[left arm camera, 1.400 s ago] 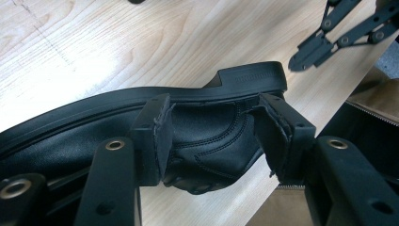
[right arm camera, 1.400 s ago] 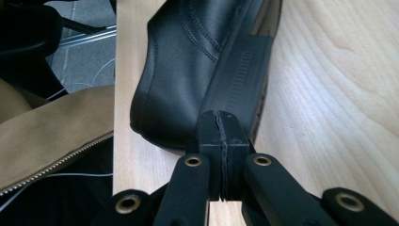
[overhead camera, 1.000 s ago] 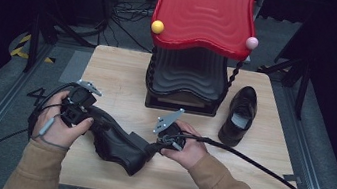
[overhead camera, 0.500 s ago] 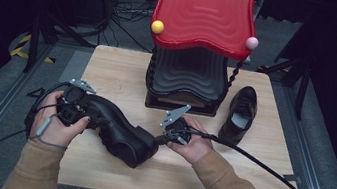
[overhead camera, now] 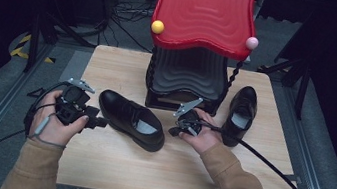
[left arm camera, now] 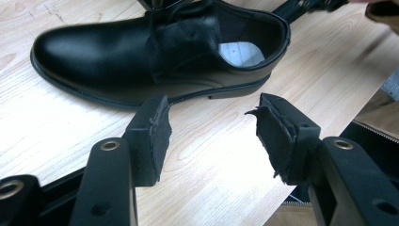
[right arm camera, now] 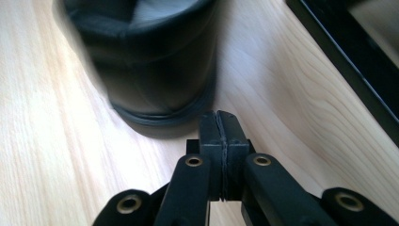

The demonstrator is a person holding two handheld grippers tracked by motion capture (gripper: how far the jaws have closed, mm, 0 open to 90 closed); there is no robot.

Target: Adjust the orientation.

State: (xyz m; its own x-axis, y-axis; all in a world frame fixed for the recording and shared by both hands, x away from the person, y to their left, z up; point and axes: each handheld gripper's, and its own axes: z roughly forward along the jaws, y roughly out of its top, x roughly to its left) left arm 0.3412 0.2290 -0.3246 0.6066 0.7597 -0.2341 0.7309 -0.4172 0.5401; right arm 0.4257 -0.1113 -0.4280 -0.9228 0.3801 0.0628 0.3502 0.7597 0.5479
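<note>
While one shoe [overhead camera: 132, 119] lies mid-table, another [overhead camera: 240, 113] flanks the rack [overhead camera: 185, 84].

Near shoe: glossy black leather lace-up shoe [overhead camera: 130, 118], with a pale grey insole patch.
Far right shoe: second black leather shoe [overhead camera: 241, 114], grey lining inside.
Table: light wooden table [overhead camera: 111, 159], pale tan with fine grain lines.
Rack top: bright red wavy-ribbed panel [overhead camera: 204, 11].
Left knob: yellow ball [overhead camera: 157, 26].
Right knob: pink ball [overhead camera: 251, 42].
Rack base: black ribbed stand [overhead camera: 186, 77].
Sleeves: tan-brown fabric sleeves [overhead camera: 236, 188].
Left gripper [left arm camera: 209, 136]: matt black with brass-coloured rivets.
Right gripper [right arm camera: 221, 134]: the same black.
</note>
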